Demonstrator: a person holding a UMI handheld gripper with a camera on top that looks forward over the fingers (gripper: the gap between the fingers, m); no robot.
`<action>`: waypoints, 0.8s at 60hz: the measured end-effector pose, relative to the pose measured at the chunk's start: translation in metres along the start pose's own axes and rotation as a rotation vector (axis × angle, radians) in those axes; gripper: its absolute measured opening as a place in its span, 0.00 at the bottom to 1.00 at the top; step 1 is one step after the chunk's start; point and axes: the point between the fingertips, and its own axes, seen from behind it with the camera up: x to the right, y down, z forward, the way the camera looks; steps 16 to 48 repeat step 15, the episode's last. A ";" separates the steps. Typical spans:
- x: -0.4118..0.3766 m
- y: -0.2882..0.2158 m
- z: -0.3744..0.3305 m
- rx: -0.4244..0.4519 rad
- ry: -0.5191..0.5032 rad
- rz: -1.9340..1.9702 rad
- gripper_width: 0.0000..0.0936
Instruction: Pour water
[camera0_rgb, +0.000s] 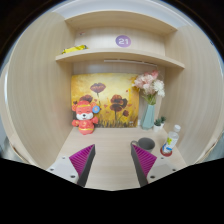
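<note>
The tongs (112, 163) are seen released: the two fingers stand well apart, each with a magenta pad (83, 158) on its inner face, and nothing is held between them. Only bare light wooden tabletop (110, 150) lies in the gap.

A small bottle (169, 142) is seen standing upright on the tabletop, beyond the right finger and off to its side, apart from it. It appears clear and pale, with a whitish upper part and a band of orange or red low on its body; finer detail cannot be made out. Just beside it, toward the fingers, a dark pink rounded vessel (146, 144) is partly seen, possibly a cup or bowl; which it is cannot be told.

Farther back, a tall pale blue vase (148, 114) with pink and white flowers is set against the rear wall. A painted panel of flowers on a yellow ground (108, 98) is propped along that wall. In front of its left end, an orange and white toy figure (85, 118) is placed.

Above, a wooden shelf (118, 57) is mounted, on which a yellow item (74, 48) lies at the left. A purple round label (123, 41) bearing the number 21 is fixed above the shelf.
</note>
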 end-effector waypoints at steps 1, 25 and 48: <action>-0.001 -0.002 -0.001 0.003 -0.001 0.003 0.78; -0.004 -0.003 -0.010 0.000 0.011 0.001 0.78; -0.004 -0.003 -0.010 0.000 0.011 0.001 0.78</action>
